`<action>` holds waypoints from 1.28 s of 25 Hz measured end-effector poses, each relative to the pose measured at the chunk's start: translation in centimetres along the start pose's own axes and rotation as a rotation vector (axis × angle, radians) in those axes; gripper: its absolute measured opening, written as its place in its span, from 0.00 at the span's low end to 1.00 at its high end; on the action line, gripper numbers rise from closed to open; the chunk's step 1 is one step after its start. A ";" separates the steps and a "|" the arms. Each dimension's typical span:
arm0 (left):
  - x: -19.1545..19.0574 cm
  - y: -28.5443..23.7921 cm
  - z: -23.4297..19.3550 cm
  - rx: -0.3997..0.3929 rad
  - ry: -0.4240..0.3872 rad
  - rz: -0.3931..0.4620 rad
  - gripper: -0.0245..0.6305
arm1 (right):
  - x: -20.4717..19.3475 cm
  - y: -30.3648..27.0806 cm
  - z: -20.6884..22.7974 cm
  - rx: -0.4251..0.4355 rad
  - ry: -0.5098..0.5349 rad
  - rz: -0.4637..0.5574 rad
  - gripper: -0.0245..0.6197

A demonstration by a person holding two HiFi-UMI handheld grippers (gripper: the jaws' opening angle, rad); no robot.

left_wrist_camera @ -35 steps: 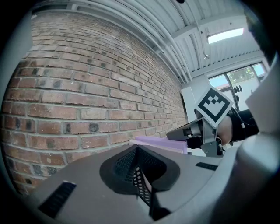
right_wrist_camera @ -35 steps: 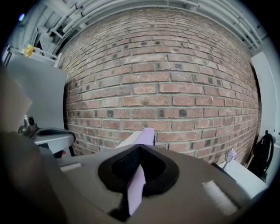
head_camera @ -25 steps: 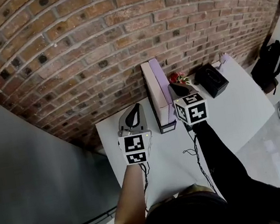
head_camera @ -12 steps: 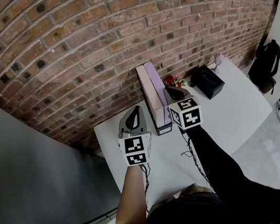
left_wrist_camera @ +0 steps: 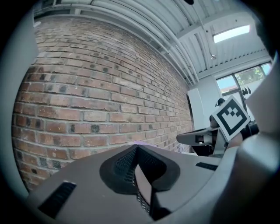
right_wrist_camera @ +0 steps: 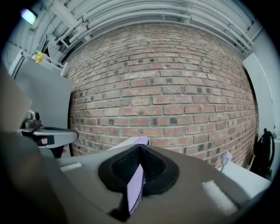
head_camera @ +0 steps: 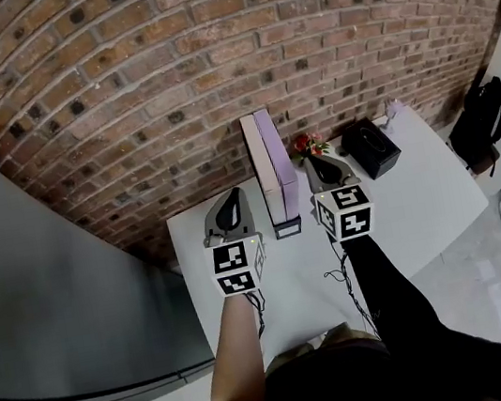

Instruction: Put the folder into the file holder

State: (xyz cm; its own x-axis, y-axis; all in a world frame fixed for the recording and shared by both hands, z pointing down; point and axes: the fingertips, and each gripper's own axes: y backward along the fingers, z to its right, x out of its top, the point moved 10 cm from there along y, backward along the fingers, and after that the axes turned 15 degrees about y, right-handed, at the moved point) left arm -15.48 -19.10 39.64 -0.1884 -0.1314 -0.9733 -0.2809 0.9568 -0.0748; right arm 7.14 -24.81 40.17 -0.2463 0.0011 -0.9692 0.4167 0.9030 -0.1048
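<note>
- L gripper [head_camera: 232, 198]: jaws clenched, empty
- R gripper [head_camera: 317, 164]: same, clenched, empty
- folders [head_camera: 269, 165] upright in file holder [head_camera: 288, 228], btwn grippers, on table [head_camera: 419, 185]

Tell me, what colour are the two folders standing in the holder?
The left folder is pale pink, the right folder purple; the head view shows them best.
</note>
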 end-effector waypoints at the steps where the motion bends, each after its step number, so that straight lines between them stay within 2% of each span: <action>1: 0.2 0.3 0.2 0.010 0.010 0.006 0.05 | -0.1 0.5 0.3 0.000 0.002 0.012 0.04; 6: 0.7 1.4 2.0 0.044 0.008 0.023 0.05 | -0.5 2.9 2.1 0.009 0.008 0.056 0.04; 12: 0.4 2.7 5.1 0.066 -0.063 -0.009 0.05 | -1.4 5.8 4.3 0.037 0.017 0.099 0.04; 17: 0.6 3.9 7.0 0.108 -0.085 0.034 0.05 | -2.2 7.8 5.4 0.061 0.032 0.137 0.04; 23: 0.6 4.6 9.1 0.108 -0.093 0.073 0.05 | -2.3 9.2 5.8 0.085 0.070 0.188 0.04; 32: 0.7 5.1 10.2 0.118 -0.093 0.093 0.05 | -2.5 9.6 6.3 0.103 0.062 0.203 0.04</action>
State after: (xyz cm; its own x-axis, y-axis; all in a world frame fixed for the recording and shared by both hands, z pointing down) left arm -7.43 -11.64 36.41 -0.1192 -0.0216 -0.9926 -0.1526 0.9883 -0.0032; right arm 17.27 -18.80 40.22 -0.2002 0.2075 -0.9575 0.5495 0.8329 0.0656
